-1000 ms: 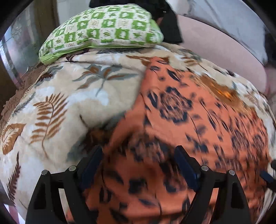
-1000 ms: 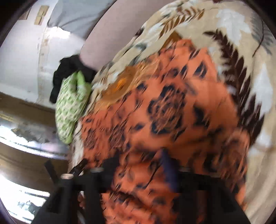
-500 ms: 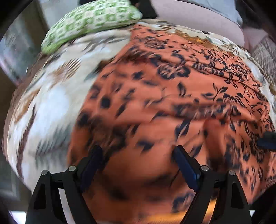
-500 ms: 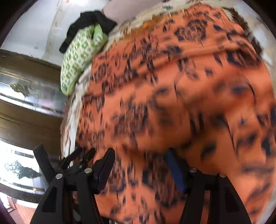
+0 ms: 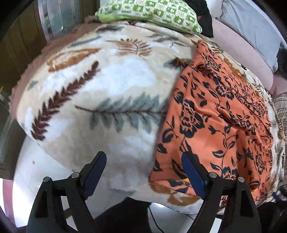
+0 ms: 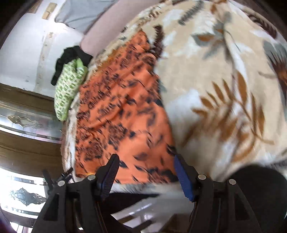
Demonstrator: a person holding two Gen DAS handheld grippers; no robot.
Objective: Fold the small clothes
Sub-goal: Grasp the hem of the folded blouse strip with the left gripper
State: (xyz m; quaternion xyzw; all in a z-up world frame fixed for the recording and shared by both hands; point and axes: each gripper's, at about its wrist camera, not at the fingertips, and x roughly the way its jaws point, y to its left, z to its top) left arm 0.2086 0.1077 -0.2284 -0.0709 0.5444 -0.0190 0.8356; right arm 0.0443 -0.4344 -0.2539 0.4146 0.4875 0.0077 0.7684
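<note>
An orange garment with a dark floral print (image 5: 215, 114) lies flat on a cream leaf-patterned blanket (image 5: 107, 86). My left gripper (image 5: 143, 155) hangs open over the blanket's near edge. Its right finger sits above the garment's near left corner, and nothing is between the pads. In the right wrist view the garment (image 6: 122, 114) runs away from the camera on the blanket (image 6: 224, 80). My right gripper (image 6: 146, 157) stands open above the garment's near right corner, not pressing on the cloth. That view is blurred by motion.
A green checked pillow (image 5: 152, 12) and a black cloth (image 5: 206, 19) lie at the bed's far end. A pink sheet (image 5: 242, 50) borders the blanket. White floor (image 5: 35, 170) shows below the bed's near edge. A wooden cabinet with glass (image 6: 26, 125) stands beside it.
Both grippers have slid sideways off the middle of the garment. The left one now sits over bare blanket at the garment's left edge, the right one at its right edge. Both stayed open.
</note>
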